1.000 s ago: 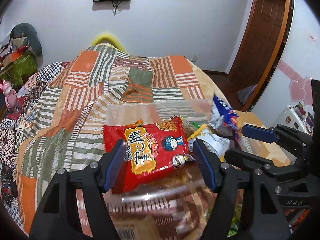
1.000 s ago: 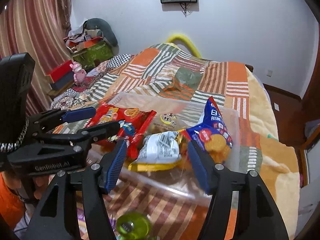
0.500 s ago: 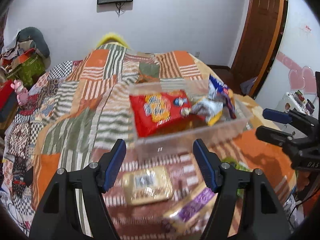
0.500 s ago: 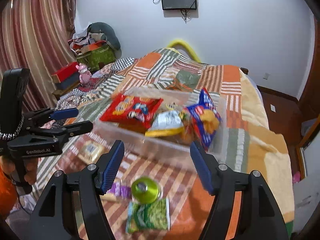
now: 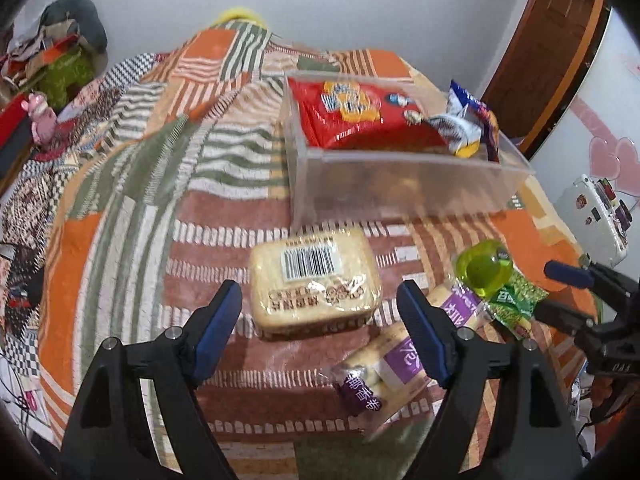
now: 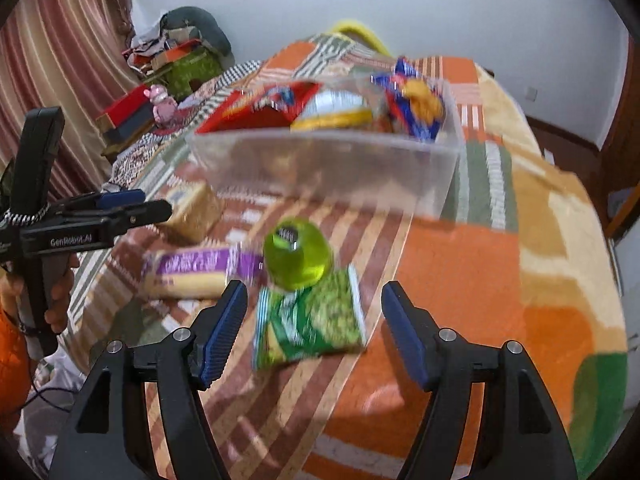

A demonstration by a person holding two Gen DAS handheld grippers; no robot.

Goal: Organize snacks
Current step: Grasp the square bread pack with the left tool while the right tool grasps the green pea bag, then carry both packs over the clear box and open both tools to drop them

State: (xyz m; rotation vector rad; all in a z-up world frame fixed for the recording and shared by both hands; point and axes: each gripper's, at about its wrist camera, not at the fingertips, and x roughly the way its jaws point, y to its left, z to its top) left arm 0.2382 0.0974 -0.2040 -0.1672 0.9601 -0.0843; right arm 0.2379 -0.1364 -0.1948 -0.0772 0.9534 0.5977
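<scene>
Left tongs [image 5: 320, 312] opening around wrapped cake [image 5: 314, 282]; right tongs [image 6: 314, 316] released over green packet [image 6: 310, 322]. Could nudge jelly cup [image 6: 298, 254] beyond.

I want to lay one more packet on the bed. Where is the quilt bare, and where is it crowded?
Bare: the striped quilt left of the clear bin, and the orange patch right of the green snack packet. Crowded: in front of the bin, where the barcode-labelled pack, purple-labelled pack, green jelly cup and green packet lie close together.
</scene>
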